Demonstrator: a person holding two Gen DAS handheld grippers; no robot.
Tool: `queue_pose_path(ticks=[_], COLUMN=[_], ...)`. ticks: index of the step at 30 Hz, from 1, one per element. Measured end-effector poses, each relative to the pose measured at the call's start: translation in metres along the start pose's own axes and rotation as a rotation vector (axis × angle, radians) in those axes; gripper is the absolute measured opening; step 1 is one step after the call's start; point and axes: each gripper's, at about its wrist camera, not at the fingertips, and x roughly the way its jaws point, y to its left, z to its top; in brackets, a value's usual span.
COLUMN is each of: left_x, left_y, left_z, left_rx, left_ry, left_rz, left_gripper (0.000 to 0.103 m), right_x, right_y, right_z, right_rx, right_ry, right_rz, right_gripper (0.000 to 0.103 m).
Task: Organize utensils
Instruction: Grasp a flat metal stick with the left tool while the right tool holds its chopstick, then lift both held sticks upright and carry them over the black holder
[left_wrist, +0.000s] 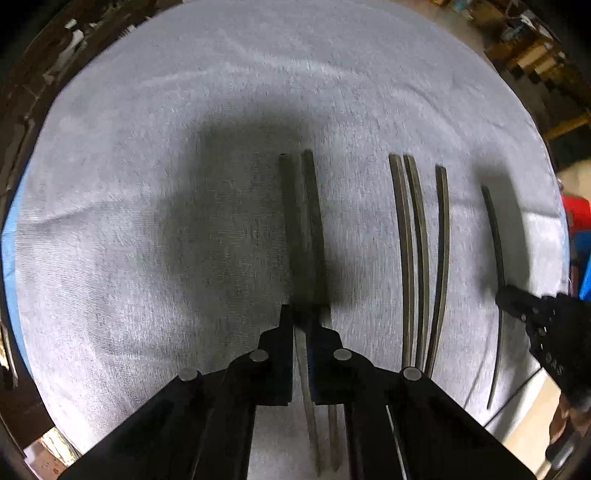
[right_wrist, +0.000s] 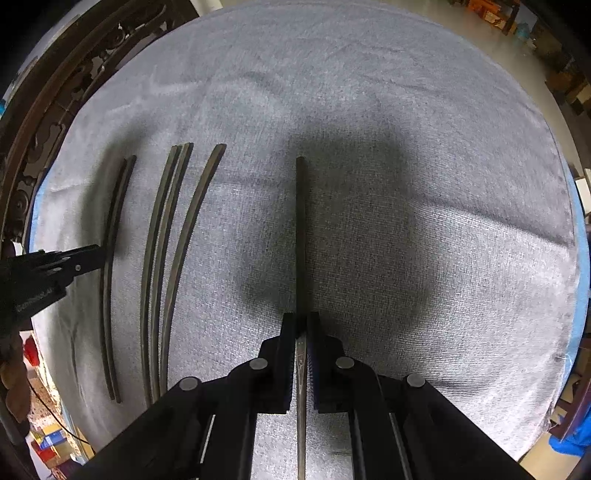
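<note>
the main worry here was the left gripper (left_wrist: 303, 321), because its jaws were shut down around two chopsticks lying side by side, the left pair (left_wrist: 301, 221), and from the left wrist view it looked like only one of them sat properly between the pads while the other ran just beside the right jaw. if that one was only half caught, a lift would probably drag it, swing it out of line or drop it back crooked on the grey cloth (left_wrist: 147, 184) covering the bench. thin round sticks pinched near one end also like to pivot, so the far tips could sag or twist. the right gripper (right_wrist: 302, 325) was in a similar spot: jaws closed tight on a single chopstick (right_wrist: 301, 229), gripped near the end closest to the camera, so same pivot risk. between the two sat the middle chopsticks (right_wrist: 166, 258), three of them lying close and roughly parallel on the cloth, touched by nothing, and a sloppy sideways move from either hand could knock them. pose-wise both grippers pointed pretty much straight down at the bench, each showing up at the edge of the other's view, well apart with the loose sticks in between.
</note>
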Motion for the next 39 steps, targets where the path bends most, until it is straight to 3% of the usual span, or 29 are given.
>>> queue_pose_path(ticks=[6, 9, 17, 26, 32, 39], left_x=[0.004, 0.004, 0.000, -0.004, -0.011, -0.045], left_y=[0.022, 0.025, 0.001, 0.024, 0.058, 0.091], left_z=[-0.009, -0.006, -0.004, -0.064, -0.090, -0.148], left_rx=[0.034, 0.048, 0.109, 0.142, 0.080, -0.021], left_ry=[0.083, 0.106, 0.113, 0.120, 0.058, -0.123], left_rz=[-0.015, 0.019, 0.079, 0.076, 0.031, -0.054], left_gripper=[0.006, 0.006, 0.006, 0.005, 0.005, 0.005], right_x=[0.002, 0.005, 0.013, 0.014, 0.007, -0.039], right_y=[0.010, 0.009, 0.017, 0.029, 0.027, 0.007], right_z=[0.002, 0.008, 0.025, 0.003, -0.018, -0.068], right_rx=[-0.037, -0.009, 0.005, -0.016, 0.018, 0.131], right_ry=[0.078, 0.124, 0.218, 0.262, 0.207, -0.020], right_rz=[-0.024, -0.013, -0.037, -0.054, -0.024, 0.097], right_gripper=[0.009, 0.009, 0.009, 0.007, 0.007, 0.007])
